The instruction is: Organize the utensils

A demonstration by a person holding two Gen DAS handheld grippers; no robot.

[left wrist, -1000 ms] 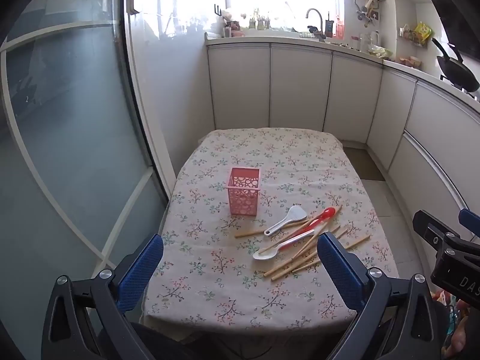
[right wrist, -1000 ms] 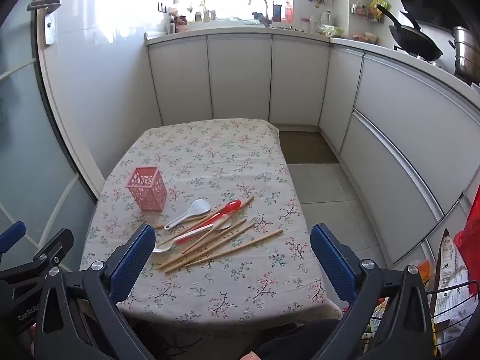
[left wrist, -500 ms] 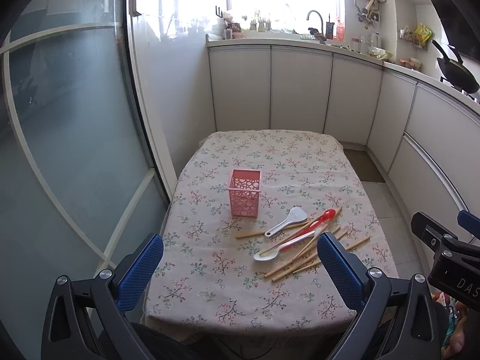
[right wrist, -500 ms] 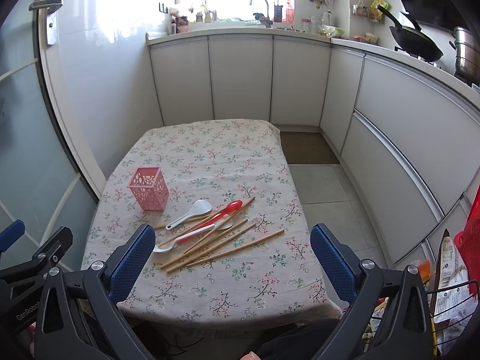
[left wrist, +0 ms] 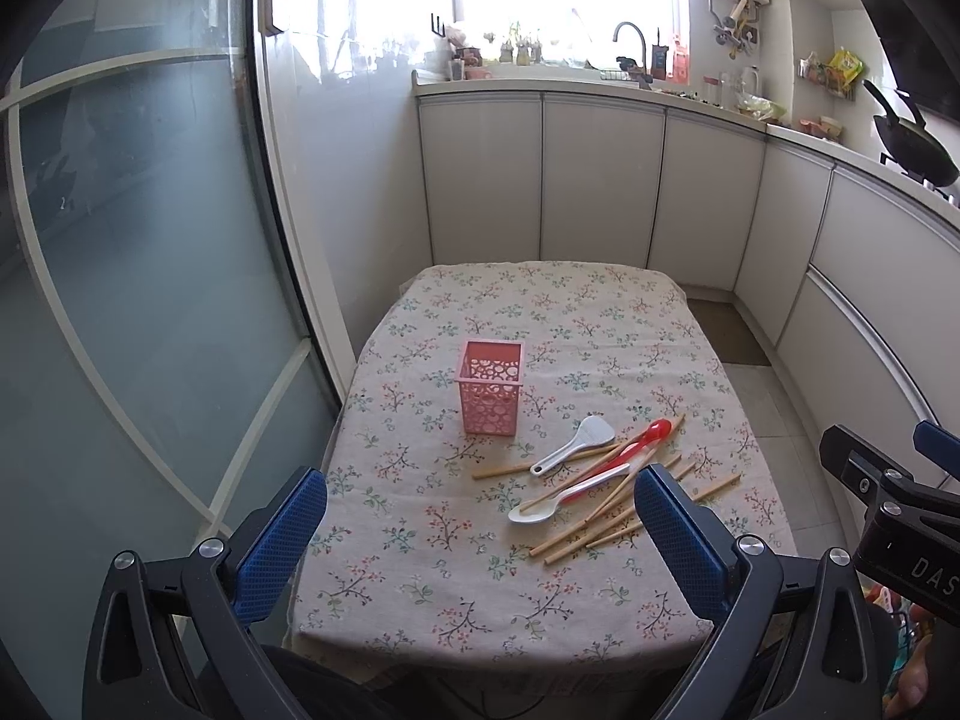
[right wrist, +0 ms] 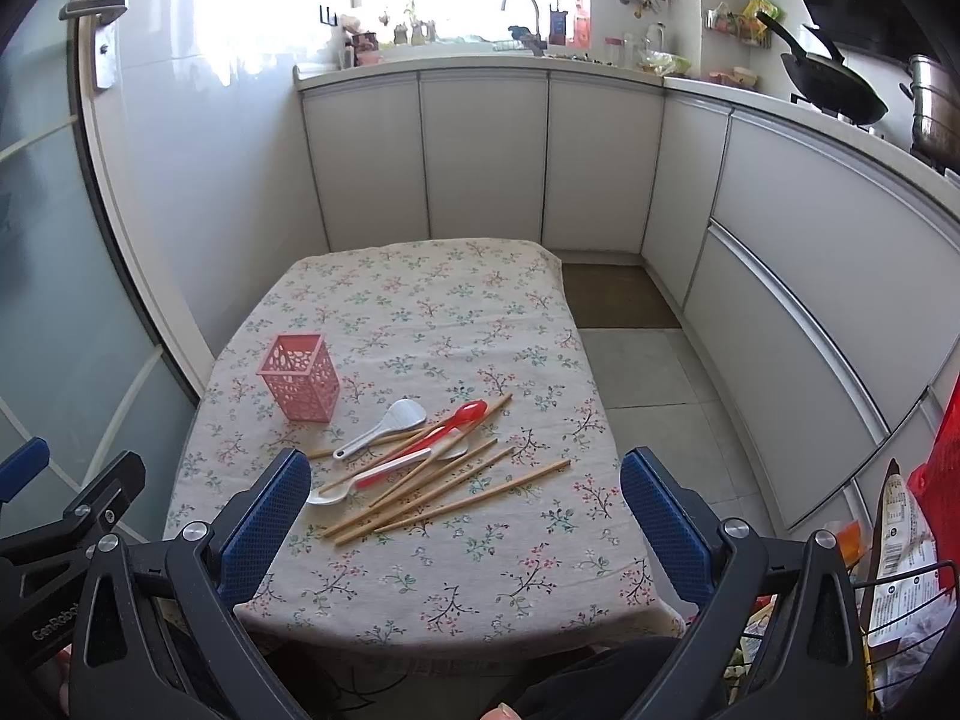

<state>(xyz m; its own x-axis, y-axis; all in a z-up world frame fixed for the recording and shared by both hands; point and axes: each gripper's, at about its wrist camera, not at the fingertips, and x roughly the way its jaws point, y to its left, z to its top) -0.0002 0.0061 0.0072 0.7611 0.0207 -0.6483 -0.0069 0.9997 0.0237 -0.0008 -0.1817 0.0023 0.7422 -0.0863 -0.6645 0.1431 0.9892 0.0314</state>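
Left gripper (left wrist: 480, 525), right gripper (right wrist: 465, 501): fingers wide, empty, at frame bottom, short of surface (right wrist: 480, 576). Utensils (right wrist: 414, 462): loose crossed heap, frame centre, unsorted. Holder (right wrist: 300, 378): upright, empty, beyond heap, likely destination.

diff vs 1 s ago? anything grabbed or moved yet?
Nothing grabbed or let go. Both views drift only slightly, with the table sitting a touch lower in the frame; the left gripper and right gripper stay open and empty above the near table edge. The pink holder, white scoop, red spoon and chopsticks lie where they were on the floral tablecloth.
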